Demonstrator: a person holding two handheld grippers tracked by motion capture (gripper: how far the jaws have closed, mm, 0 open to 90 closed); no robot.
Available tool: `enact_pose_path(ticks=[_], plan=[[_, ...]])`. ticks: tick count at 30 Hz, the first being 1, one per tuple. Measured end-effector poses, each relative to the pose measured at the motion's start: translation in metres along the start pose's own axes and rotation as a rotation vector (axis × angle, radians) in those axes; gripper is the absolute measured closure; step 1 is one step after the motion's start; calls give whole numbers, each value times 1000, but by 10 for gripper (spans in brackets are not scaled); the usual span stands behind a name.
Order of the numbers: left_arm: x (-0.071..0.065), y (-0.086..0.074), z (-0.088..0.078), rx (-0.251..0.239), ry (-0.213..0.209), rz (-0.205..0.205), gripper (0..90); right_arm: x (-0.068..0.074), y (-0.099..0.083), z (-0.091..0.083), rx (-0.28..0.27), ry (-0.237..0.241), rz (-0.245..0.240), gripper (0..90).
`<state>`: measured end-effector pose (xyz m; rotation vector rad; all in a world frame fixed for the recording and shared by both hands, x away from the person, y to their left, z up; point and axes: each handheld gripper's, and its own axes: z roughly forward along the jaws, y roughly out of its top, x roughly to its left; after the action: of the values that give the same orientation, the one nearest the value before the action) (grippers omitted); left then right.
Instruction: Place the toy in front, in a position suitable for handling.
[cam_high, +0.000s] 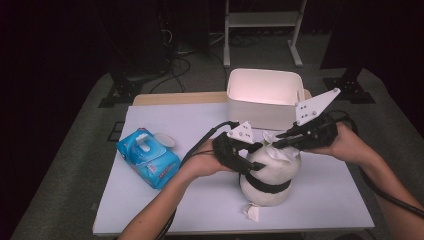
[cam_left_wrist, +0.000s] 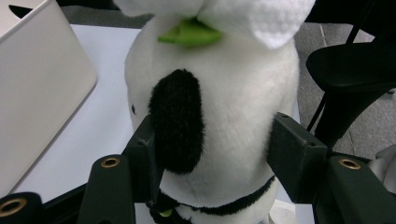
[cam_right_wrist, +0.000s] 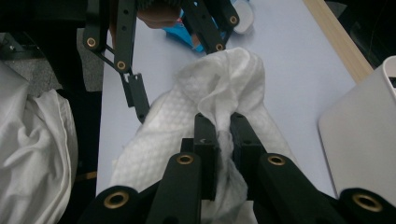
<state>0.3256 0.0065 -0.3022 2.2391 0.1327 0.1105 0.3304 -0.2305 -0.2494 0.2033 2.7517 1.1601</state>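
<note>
Wiping step: left gripper (cam_high: 248, 159) fingers clamped on plush toy (cam_high: 270, 175); right gripper (cam_high: 280, 141) fingers pinching wet wipe (cam_right_wrist: 219, 88) atop toy. Next: rubbing across toy's head.

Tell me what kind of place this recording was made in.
Probably a lab or studio set up for recording, not a home. A small white-topped table stands on grey carpet, with dark curtains behind, black stand legs and loose cables on the floor, and a white frame at the back.
</note>
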Motion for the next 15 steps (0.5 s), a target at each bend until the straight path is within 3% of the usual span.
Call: enact_pose_path(ticks=[10,15], plan=[[-1,-2,-1,-21,-15,1,424,-10,-33,-16,-26,-26,91,828],[-2,-1,0,-38,-28,5,440,-9,-51,-21,-79,-18,127,828]])
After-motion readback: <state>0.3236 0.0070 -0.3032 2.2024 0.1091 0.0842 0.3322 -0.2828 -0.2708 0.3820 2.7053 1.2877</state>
